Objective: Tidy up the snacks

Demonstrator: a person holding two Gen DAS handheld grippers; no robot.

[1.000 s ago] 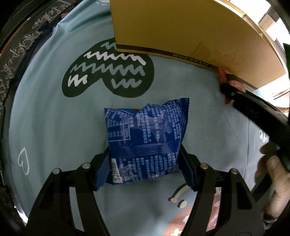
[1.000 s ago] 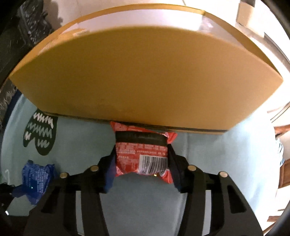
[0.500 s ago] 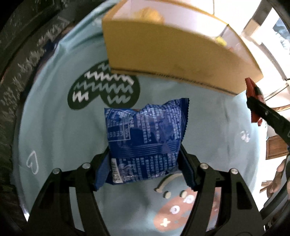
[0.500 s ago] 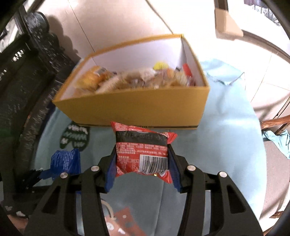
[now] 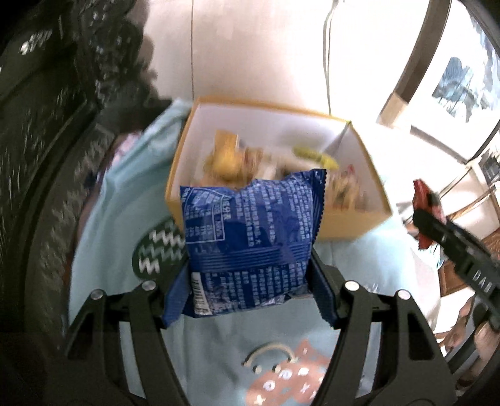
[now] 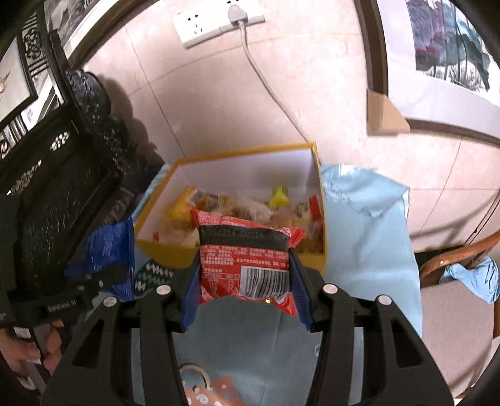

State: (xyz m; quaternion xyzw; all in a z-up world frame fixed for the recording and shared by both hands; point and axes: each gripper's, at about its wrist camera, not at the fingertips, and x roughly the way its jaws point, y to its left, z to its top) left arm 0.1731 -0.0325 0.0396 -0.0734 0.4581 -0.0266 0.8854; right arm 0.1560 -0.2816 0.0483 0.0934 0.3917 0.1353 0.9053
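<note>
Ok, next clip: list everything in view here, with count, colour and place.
blue packet: one, blue, in the left hand-held gripper
red packet: one, red, in the right hand-held gripper
box: one, yellow, on the cloth, open, snacks inside
cloth: one, light blue, printed, under the box
wall socket: one, white, cable plugged in
chair: one, wooden, right edge
left hand-held gripper: shut on blue packet
right hand-held gripper: shut on red packet

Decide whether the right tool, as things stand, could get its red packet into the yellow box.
Probably yes: the right tool holds the red snack packet above the cloth, the yellow box stands open-topped ahead, nothing between them.
</note>
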